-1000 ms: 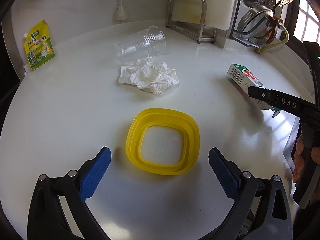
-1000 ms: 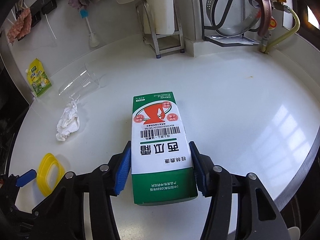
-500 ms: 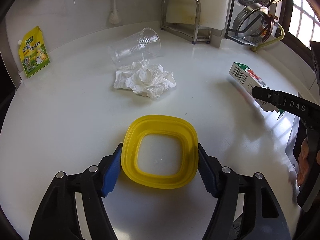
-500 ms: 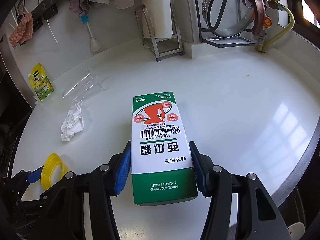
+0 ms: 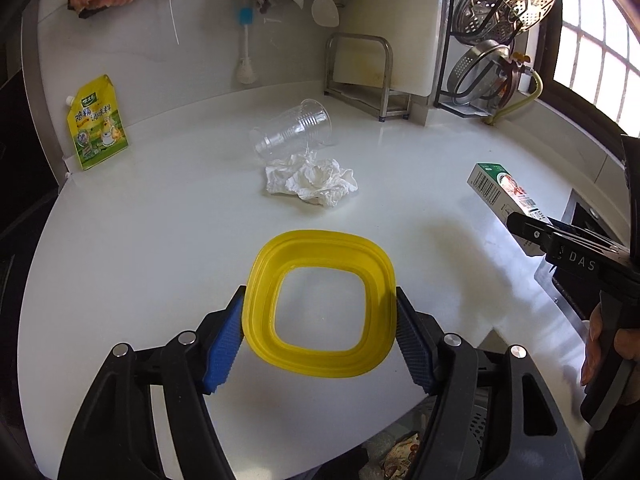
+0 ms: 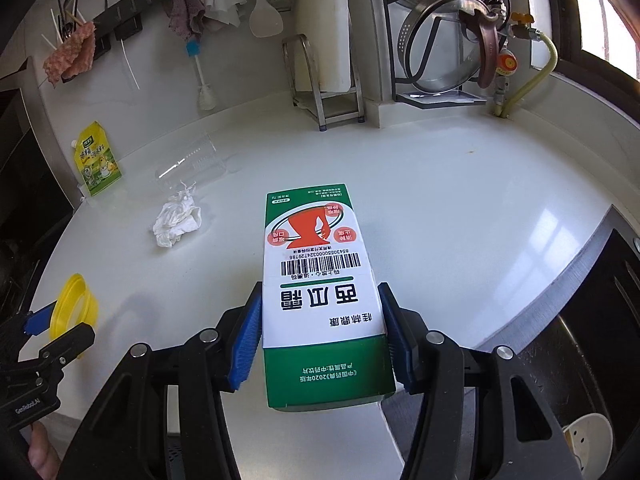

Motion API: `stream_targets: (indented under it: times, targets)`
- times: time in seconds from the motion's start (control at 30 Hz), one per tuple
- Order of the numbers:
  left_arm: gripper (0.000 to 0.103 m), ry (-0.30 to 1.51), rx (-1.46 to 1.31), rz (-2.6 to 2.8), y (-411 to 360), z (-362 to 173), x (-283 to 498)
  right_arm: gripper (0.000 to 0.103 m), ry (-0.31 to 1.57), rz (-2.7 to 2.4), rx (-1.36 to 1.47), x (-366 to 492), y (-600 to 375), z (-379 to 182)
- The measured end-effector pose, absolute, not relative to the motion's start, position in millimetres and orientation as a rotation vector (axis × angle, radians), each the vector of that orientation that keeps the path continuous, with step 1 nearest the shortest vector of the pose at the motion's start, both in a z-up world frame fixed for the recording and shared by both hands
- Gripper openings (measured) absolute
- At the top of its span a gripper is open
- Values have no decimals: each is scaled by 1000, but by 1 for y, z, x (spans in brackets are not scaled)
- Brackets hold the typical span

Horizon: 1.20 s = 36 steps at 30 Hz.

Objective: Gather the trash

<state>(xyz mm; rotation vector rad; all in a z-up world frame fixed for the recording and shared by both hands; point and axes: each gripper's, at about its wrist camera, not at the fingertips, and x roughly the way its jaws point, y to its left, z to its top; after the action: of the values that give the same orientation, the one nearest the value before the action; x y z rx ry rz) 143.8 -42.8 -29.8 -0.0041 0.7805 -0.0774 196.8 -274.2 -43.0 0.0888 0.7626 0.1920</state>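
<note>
**A:** Two grippers, one load each. Start with the left wrist view.

**B:** The left gripper (image 5: 320,332) has its blue pads (image 5: 224,348) pressed on the two sides of a yellow square ring (image 5: 320,304), a plastic frame with an open middle. It is lifted off the white counter (image 5: 160,240); its shadow falls on the surface beneath.

**A:** And beyond it?

**B:** A crumpled white tissue (image 5: 312,182) lies further back, touching the mouth of a clear plastic cup (image 5: 292,130) that is tipped on its side. A yellow-green pouch (image 5: 96,124) leans at the far left by the wall. At the right edge the other gripper carries a green and white carton (image 5: 500,190), with part of a hand (image 5: 608,340) on its handle.

**A:** Now the right wrist view.

**B:** The right gripper (image 6: 320,340) is clamped on that carton (image 6: 320,300), a pad on each long side. The carton points away from the camera, barcode and red emblem facing up, and it is held above the counter (image 6: 460,200) near the front edge, beside a sink (image 6: 580,360) at the lower right.

**A:** Anything else there?

**B:** The tissue (image 6: 176,220) and the cup (image 6: 188,164) sit to the left, the pouch (image 6: 96,160) beyond them. The yellow ring (image 6: 74,308) shows at the far left, edge-on in the left gripper's pads. A metal rack (image 6: 324,80) and pot lids stand at the back wall.
</note>
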Motion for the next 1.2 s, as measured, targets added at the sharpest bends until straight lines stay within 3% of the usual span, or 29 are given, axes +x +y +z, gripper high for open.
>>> stream_targets:
  times: [0.8,1.2]
  targets:
    - [67,653,75,-177,-21,-24,10,53,697,120,276,-26,-235,-50]
    - [67,698,81,-259,-29,-51,-30,53,751,80,272,-83,-222,-73]
